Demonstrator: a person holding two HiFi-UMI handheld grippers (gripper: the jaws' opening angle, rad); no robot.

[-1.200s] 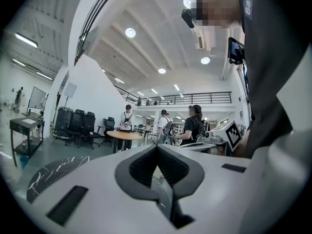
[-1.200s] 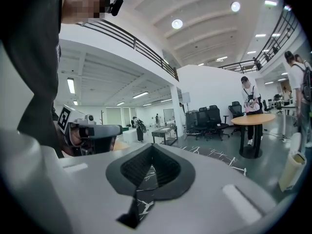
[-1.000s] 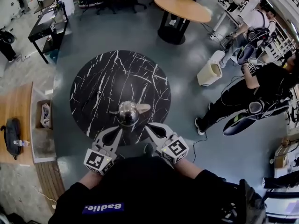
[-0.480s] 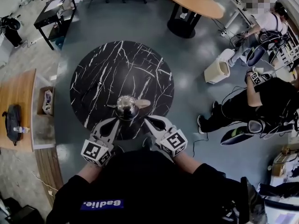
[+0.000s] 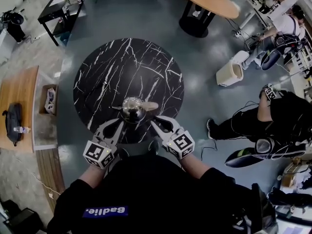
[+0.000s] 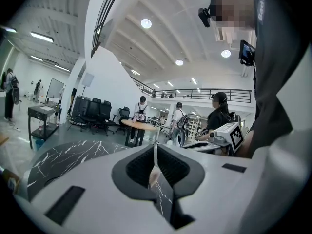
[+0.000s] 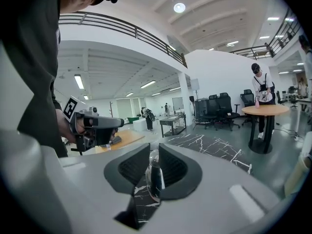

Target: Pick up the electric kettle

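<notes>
The electric kettle (image 5: pixel 132 108) is shiny steel with a beige handle (image 5: pixel 149 106) pointing right. It stands on the near part of the round black marble table (image 5: pixel 146 62). My left gripper (image 5: pixel 120 125) sits just short of the kettle's near left side, its jaws shut with nothing in them (image 6: pixel 155 152). My right gripper (image 5: pixel 153 123) is at the kettle's near right. Its jaws (image 7: pixel 153 161) have just been opening and stand slightly apart with nothing between them. Through that gap the kettle (image 7: pixel 155 179) shows beyond the tips.
A wooden bench (image 5: pixel 17 96) with a dark bag and a cardboard box (image 5: pixel 48 100) lie at the left. A beige bin (image 5: pixel 229 74) and a crouching person (image 5: pixel 278 121) are at the right. A round wooden table (image 5: pixel 204 1) and a black desk (image 5: pixel 56 9) stand farther off.
Both grippers have crept a little closer to the kettle and still flank its near side. The kettle has not moved on the table. The person at the right has shifted.
</notes>
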